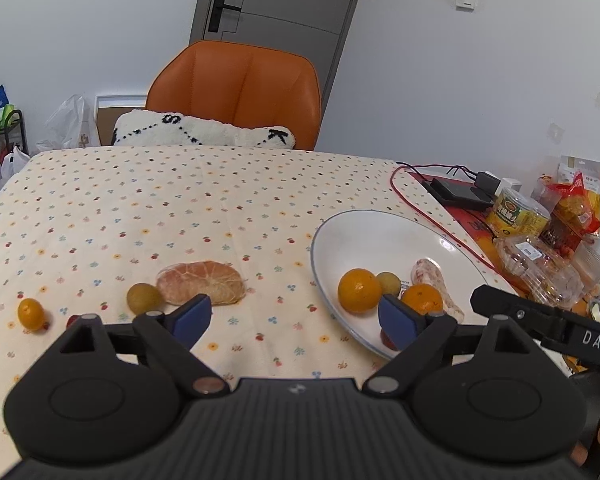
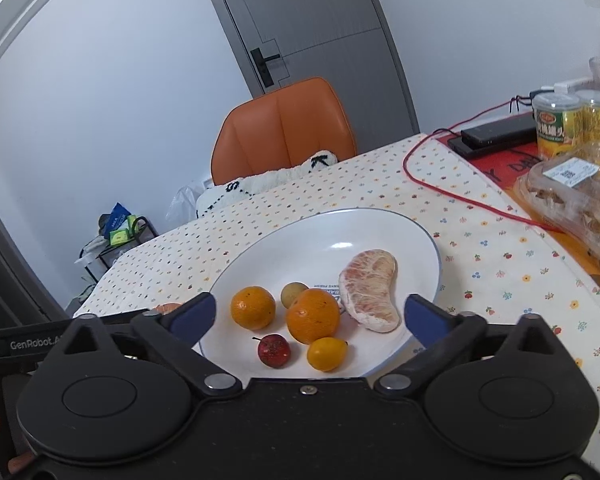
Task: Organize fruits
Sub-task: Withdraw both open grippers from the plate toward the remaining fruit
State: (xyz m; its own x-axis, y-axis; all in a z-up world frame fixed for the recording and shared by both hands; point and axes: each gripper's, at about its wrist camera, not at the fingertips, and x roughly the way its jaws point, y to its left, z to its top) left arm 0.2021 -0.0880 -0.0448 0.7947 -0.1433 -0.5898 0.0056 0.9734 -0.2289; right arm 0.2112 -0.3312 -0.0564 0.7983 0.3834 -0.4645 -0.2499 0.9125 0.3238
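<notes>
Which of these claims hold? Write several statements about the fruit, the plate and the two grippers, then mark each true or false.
1. Both the left gripper and the right gripper are open and hold nothing. True.
2. The white plate is bare. False: it holds two oranges, a peeled pomelo segment, a small red fruit, a small yellow citrus and a greenish round fruit.
3. A peeled pomelo piece lies on the tablecloth, outside the plate. True.
4. The small orange kumquat on the cloth touches the plate. False: it lies far off, near the cloth's left side.
5. The chair behind the table is blue. False: it is orange.
</notes>
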